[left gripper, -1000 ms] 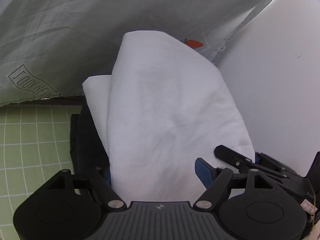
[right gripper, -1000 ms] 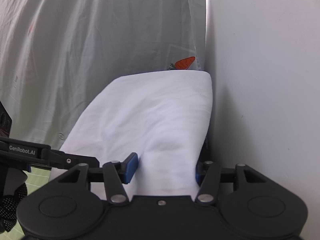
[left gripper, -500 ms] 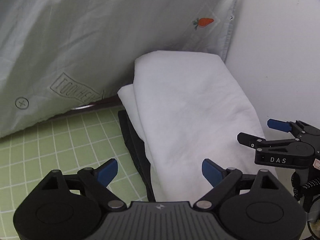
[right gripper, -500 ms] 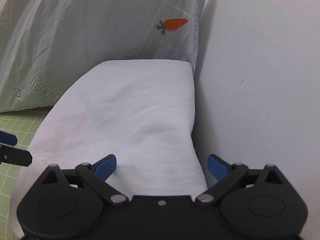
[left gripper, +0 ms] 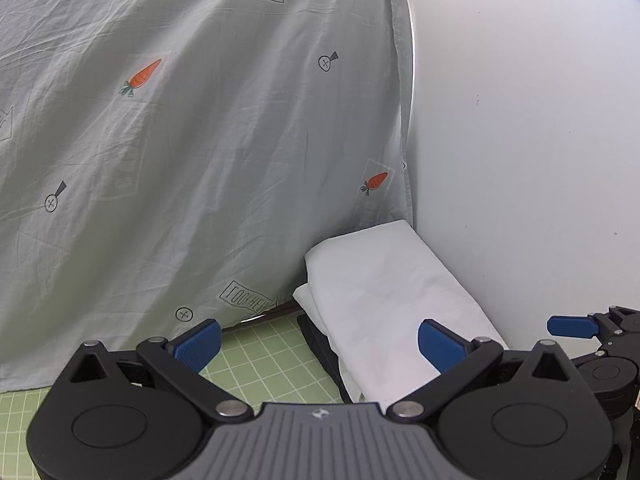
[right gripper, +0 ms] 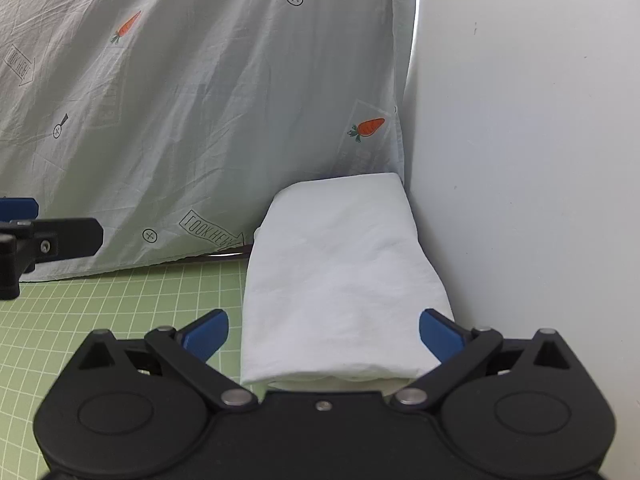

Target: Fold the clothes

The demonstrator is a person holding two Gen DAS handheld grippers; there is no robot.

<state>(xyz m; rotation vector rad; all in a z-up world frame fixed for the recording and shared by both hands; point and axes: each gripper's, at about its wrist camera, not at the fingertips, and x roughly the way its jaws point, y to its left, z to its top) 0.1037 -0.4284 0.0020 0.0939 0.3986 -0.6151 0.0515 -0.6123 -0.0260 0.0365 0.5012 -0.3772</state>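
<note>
Right wrist: folded white cloth on dark item, perhaps garment.

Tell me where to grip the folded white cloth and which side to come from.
Grip the folded white cloth at its near short end, coming from the green mat side. That end's layered edge is exposed; the wall blocks the right long side and the printed sheet backs the far end.

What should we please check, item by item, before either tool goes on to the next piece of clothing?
1. Left tool empty, jaws opening: ok.
2. Right tool empty, jaws opening: ok.
3. White folded cloth lying flat, off both tools: ok.
4. Cloth stacked on dark item: ok; what it is, cannot tell.
5. Green mat free beside the stack: ok.
6. Next garment in view: cannot tell.
</note>
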